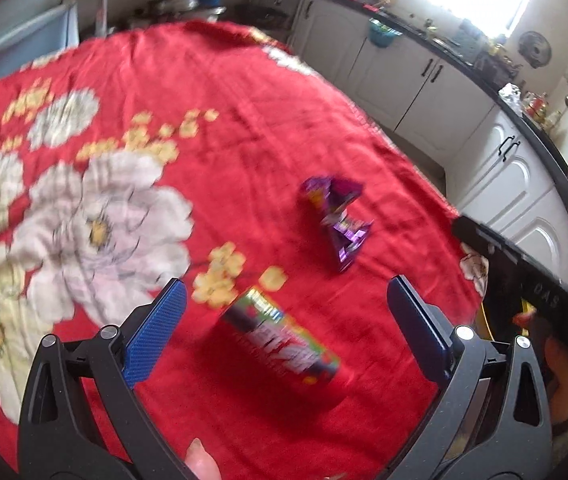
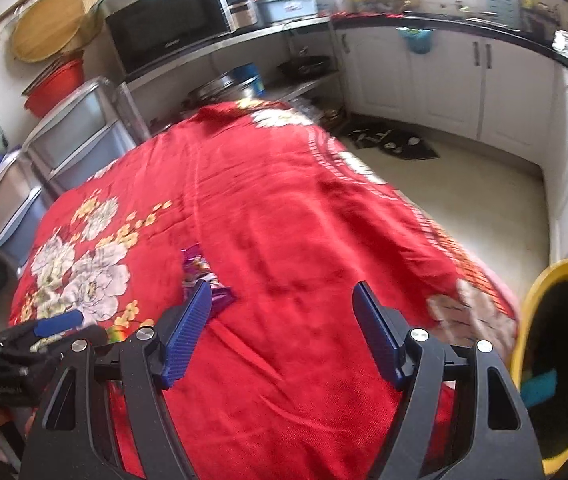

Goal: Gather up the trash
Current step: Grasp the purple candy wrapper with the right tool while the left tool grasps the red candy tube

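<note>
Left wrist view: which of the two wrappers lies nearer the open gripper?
The multicoloured wrapper, lying between the left gripper's fingers; the purple wrapper lies farther off.

My left wrist camera looks steeply down along its fingers (image 1: 156, 332), close over the red floral cloth (image 1: 212, 128), with a colourful packet (image 1: 284, 340) between them and a purple wrapper (image 1: 340, 220) just beyond. My right wrist camera sits further back, facing across the same cloth toward the cabinets (image 2: 444, 80). Both views share the cloth, that wrapper and the white cabinets.
</note>
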### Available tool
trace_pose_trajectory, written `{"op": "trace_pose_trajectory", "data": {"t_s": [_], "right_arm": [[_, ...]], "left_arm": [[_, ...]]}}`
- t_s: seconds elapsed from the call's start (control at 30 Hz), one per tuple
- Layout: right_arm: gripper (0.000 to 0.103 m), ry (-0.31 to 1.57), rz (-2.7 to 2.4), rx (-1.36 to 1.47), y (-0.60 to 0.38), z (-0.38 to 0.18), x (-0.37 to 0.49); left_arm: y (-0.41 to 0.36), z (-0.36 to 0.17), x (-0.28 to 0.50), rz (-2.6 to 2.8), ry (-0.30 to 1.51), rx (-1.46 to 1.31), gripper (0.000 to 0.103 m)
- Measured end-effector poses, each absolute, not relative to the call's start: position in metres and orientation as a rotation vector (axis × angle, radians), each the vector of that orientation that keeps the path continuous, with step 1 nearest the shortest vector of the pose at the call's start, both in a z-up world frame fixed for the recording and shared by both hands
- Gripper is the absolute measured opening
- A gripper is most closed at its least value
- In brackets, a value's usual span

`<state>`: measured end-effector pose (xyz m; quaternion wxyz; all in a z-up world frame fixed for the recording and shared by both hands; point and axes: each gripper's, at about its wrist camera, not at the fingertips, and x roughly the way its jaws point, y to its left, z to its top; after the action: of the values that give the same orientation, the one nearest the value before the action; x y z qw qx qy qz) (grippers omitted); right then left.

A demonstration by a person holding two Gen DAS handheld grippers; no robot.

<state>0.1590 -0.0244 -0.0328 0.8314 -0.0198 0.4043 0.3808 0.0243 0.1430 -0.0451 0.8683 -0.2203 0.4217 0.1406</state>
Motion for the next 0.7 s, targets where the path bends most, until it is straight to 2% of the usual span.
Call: {"op": "trace_pose_trajectory", "data": {"t_s": [0.07, 0.23, 0.4, 0.57, 0.63, 0.7], "right_arm": [[0.07, 0.877, 0.847, -0.057, -0.01, -0.037, 0.161], [0.059, 0.967, 0.949, -0.077, 0.018, -0.055, 0.167], [0.054, 1.021, 1.018, -0.094, 0.042, -0.067, 0.168], [0.054, 1.041, 1.026, -0.166, 0.065, -0.077, 0.166], [0.048, 1.045, 1.019, -0.194, 0.071, -0.082, 0.165], [0.041, 1.035, 1.007, -0.221, 0.074, -0.085, 0.164]], "left_arm": [[0.149, -0.052, 0.018, 0.295, 0.909, -0.499, 0.092], [0.152, -0.066, 0.007, 0.24, 0.951, -0.593, 0.092], [0.146, -0.076, 0.005, 0.183, 0.98, -0.641, 0.075], [0.141, -0.082, 0.012, 0.16, 0.996, -0.646, 0.07], [0.139, -0.083, 0.015, 0.164, 0.99, -0.633, 0.069], [0.137, -0.084, 0.017, 0.178, 0.991, -0.608, 0.063]]}}
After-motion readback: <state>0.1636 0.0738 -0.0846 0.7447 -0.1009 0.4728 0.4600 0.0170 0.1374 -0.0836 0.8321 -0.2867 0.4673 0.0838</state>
